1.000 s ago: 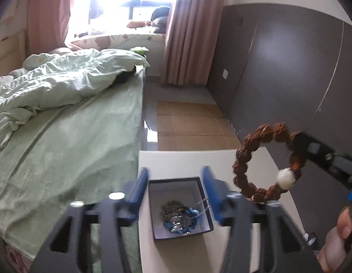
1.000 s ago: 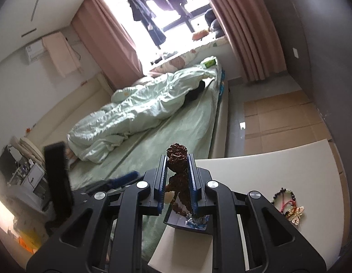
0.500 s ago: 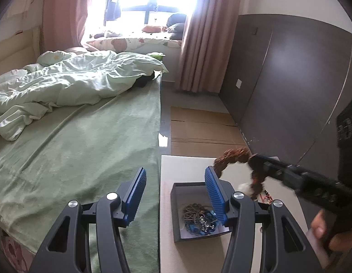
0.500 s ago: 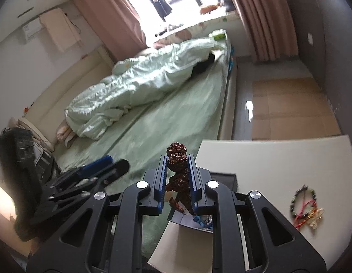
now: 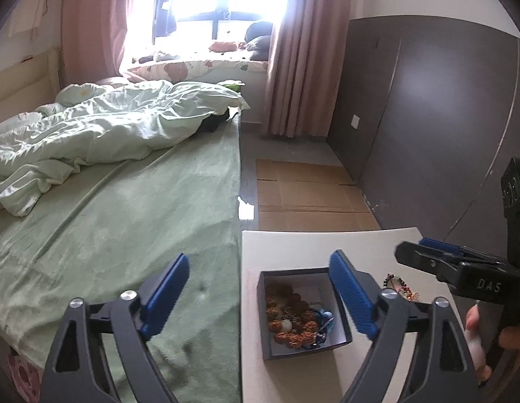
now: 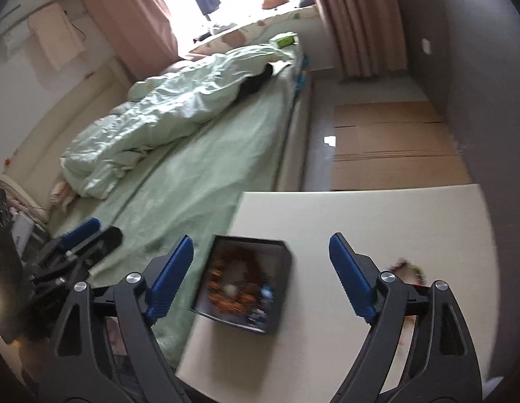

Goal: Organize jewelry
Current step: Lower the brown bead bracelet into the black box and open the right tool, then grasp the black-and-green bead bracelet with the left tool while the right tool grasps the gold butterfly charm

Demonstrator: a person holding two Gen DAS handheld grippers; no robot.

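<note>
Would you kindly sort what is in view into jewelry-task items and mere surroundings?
Job:
- dark box
- brown bead bracelet, lying in the box
- colourful bracelet on the white table

Lying about:
- green bed
- duvet
- cardboard sheets
- curtains

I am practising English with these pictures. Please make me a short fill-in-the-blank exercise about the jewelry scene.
1. The brown bead bracelet lies inside the dark ____.
2. The box stands on a ____ table.
3. Both claws, left and right, are ____.

Missing words: box; white; open
</note>
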